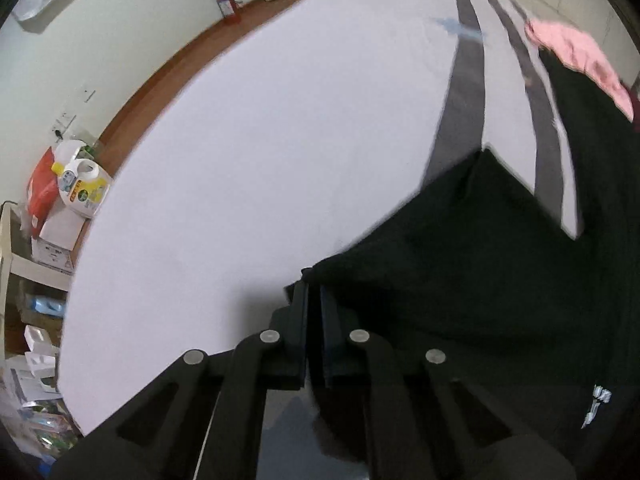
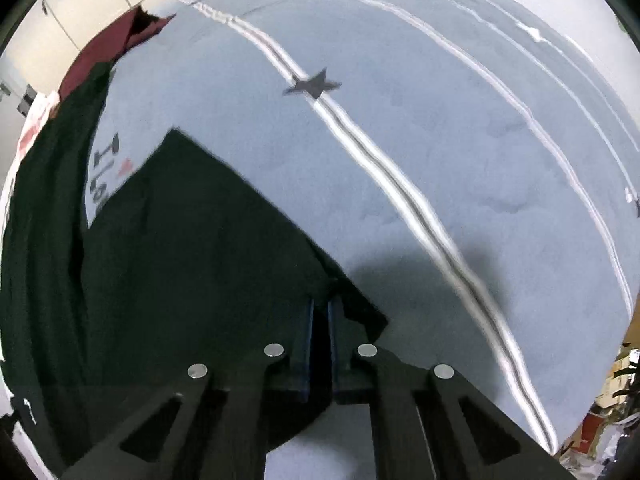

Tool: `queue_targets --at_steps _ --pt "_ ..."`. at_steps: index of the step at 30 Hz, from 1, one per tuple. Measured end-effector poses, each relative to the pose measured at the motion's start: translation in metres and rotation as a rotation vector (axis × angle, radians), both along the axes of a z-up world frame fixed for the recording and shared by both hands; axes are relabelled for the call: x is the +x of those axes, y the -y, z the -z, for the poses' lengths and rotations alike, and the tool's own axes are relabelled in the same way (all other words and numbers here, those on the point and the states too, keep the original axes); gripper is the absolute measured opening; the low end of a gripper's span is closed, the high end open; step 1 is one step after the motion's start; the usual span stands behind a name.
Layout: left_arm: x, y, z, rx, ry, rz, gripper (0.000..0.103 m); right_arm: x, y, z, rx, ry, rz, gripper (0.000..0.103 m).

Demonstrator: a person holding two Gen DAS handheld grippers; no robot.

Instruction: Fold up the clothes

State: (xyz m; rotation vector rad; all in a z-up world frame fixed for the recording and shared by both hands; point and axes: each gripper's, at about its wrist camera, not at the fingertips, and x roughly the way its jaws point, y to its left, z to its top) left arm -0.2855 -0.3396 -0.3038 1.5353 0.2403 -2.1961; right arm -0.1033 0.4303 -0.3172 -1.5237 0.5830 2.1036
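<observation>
Left wrist view: motion blur; black garment [image 1: 500, 280] runs out of frame right, white print on it unreadable. Left gripper [image 1: 314, 292] pressed together, pinching garment edge over white bed sheet [image 1: 260, 140]. Pink cloth [image 1: 576, 52] far right, cut off.

Right wrist view: garment [image 2: 180, 260] fills lower left, far end cropped. Right gripper [image 2: 320, 308] clamped on its corner, above grey-blue bedding [image 2: 400, 120]; star mark [image 2: 312, 84] beyond.

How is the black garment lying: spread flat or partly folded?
Partly folded: the black garment shows a doubled-over corner on the bed, both grippers pinching its edge.
</observation>
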Motion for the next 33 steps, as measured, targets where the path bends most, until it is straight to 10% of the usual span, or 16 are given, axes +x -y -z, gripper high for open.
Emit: queue_targets --at_steps 8,18,25,33 --pt "0.039 0.033 0.025 0.029 0.078 -0.034 0.004 -0.004 -0.004 0.004 0.068 0.086 0.012 0.004" --pt "0.057 0.062 -0.055 -0.054 -0.068 -0.143 0.041 -0.011 0.021 -0.048 0.272 0.08 0.085 0.031" --pt "-0.067 0.018 -0.052 0.047 -0.137 0.079 0.041 -0.066 0.055 -0.087 0.296 -0.055 0.037 0.037" --pt "-0.212 -0.086 -0.025 0.099 -0.175 0.345 0.041 -0.211 0.095 -0.047 0.158 -0.17 -0.27 0.037"
